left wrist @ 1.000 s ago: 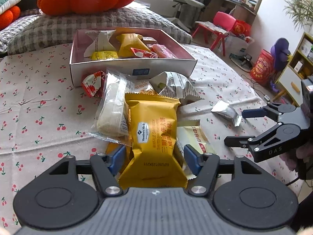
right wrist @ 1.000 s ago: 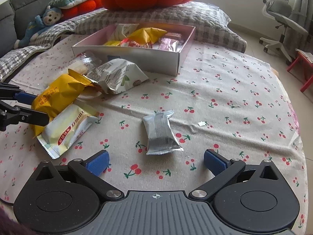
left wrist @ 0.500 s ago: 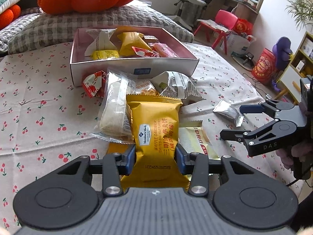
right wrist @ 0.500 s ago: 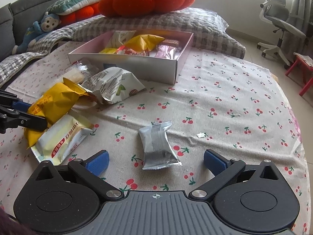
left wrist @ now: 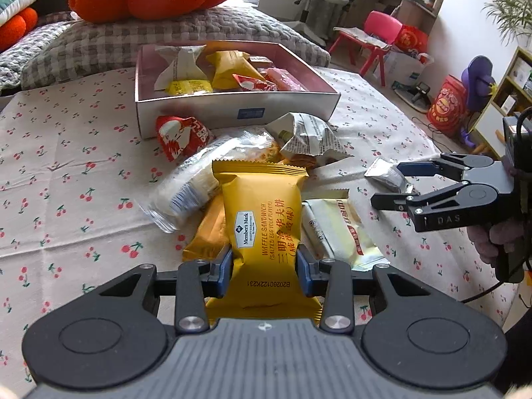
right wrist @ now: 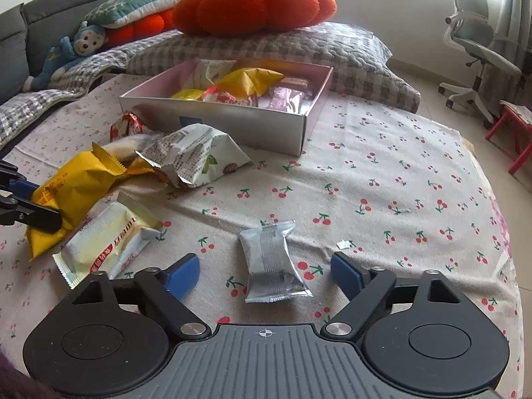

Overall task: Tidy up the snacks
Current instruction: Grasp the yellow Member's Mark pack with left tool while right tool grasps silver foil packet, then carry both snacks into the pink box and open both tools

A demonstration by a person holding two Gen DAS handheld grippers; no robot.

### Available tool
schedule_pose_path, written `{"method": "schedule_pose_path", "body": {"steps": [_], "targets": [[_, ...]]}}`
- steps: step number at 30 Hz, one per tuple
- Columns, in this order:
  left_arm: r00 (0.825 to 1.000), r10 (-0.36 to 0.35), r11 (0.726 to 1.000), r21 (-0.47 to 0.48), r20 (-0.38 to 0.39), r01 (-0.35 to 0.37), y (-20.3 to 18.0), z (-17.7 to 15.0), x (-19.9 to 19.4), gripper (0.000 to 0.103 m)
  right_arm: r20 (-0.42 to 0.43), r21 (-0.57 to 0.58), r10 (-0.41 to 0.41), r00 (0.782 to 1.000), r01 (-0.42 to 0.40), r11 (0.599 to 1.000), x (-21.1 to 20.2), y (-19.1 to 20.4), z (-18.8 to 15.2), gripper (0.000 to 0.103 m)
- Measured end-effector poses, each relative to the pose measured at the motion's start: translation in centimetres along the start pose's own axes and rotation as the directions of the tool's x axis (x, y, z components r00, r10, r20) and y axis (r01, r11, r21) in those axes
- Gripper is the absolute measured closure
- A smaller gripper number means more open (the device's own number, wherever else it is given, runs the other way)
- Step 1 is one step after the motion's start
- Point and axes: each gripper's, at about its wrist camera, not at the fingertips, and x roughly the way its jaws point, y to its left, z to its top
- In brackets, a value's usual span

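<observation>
My left gripper (left wrist: 262, 267) has its blue pads pressed on the lower end of a yellow waffle sandwich packet (left wrist: 262, 206), and its jaws are still closing. That packet lies on a heap of snacks in front of the pink-lined box (left wrist: 232, 113). In the right wrist view a small silver packet (right wrist: 271, 262) lies flat on the cherry-print cloth between the fingers of my right gripper (right wrist: 266, 276). Those jaws are closing, with the pads apart from the packet on both sides. The left gripper (right wrist: 30, 199) shows at the left edge on the yellow packet (right wrist: 76, 186).
The box (right wrist: 232, 123) holds several snacks. Beside it lie a red packet (left wrist: 179, 136), a clear-wrapped white roll (left wrist: 196, 183), a grey printed packet (right wrist: 196, 156) and a cream packet (right wrist: 109, 246). A checked pillow (right wrist: 299, 53) with an orange cushion (right wrist: 252, 6) lies behind.
My left jaws have come together onto the yellow packet, which now sits pinched between the pads. My right jaws have narrowed around the silver packet.
</observation>
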Motion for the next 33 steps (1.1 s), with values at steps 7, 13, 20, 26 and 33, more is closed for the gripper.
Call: {"method": "schedule_pose_path", "body": {"steps": [7,13,20,26,33], "targets": [[1.0,0.008,1.0,0.006,-0.005,-0.008,0.4,-0.3,-0.2,0.067,0.004,-0.017,0.017,1.0,-0.016,1.0,0.1,0.8,0.5,0.047],[1.0,0.018,1.0,0.025,-0.001,-0.018,-0.1,-0.2,0.1,0.066,0.002,-0.038,0.038,0.999,-0.038,0.999,-0.1,1.6,0.6,0.072],[0.999,0.037,0.999,0.027,-0.012,-0.036,-0.4,0.1,0.9,0.062,-0.007,-0.04,0.039,0.999,-0.039,0.998,-0.2,2.1,0.8,0.08],[0.998,0.055,0.998,0.026,0.014,-0.055,-0.5,0.4,0.3,0.069,-0.001,-0.013,0.043,0.999,-0.043,0.999,-0.6,2.0,1.4,0.08],[0.999,0.016,0.996,-0.093,0.052,-0.012,0.9,2.0,-1.1,0.07,0.048,0.02,0.042,0.998,-0.043,0.999,-1.3,2.1,3.7,0.08]]}}
